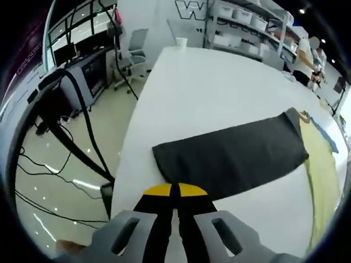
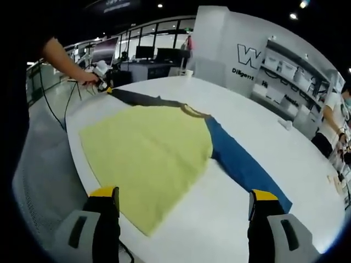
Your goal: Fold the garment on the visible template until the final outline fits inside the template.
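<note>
white wall point(image 2: 230, 52) | large "W" | smaller "Dilligent", partly legible

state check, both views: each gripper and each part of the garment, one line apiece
left gripper: shut on dark sleeve
right gripper: open, holding nothing, over the table's near edge
dark sleeve: stretched out flat on the table
yellow body: spread flat, unfolded
blue sleeve: extended flat, unfolded
white table: garment lying on it

Left gripper point(image 1: 175, 189) down at 6 o'clock, yellow-tipped jaws pressed together, pinching the dark sleeve point(image 1: 230, 156) edge. Right gripper point(image 2: 184, 197) jaws spread wide apart at 7 and 5 o'clock, holding nothing. Bare forearm point(image 2: 63, 60) reaching in around 10 o'clock.
</note>
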`<state>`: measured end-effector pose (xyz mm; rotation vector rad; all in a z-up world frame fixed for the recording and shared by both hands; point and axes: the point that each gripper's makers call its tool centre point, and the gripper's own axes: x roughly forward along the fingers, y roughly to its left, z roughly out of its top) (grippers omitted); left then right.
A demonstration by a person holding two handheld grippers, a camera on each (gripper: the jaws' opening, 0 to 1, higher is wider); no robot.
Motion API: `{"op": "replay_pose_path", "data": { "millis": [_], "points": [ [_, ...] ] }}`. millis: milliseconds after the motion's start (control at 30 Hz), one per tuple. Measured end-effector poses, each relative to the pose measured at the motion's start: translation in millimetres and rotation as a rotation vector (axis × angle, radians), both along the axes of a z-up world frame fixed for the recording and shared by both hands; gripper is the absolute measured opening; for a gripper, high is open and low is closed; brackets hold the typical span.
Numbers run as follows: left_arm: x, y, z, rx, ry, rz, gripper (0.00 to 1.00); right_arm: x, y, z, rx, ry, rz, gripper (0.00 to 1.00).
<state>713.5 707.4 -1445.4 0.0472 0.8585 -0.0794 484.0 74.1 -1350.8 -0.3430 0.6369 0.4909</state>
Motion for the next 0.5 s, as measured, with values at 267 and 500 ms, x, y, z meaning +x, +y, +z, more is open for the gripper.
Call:
{"op": "replay_pose_path", "data": {
  "millis": [267,500],
  "points": [
    [-0.1,-4,21.0,-0.026,-0.067,-0.014,0.0,-3,-1,-2.1,0.01,0.001,-0.001,0.99],
    [-1.2,-18,49.9,-0.057,-0.124,-0.034,0.0,2,1,-0.5,0.041,-0.015,0.009,0.99]
  ]
}}
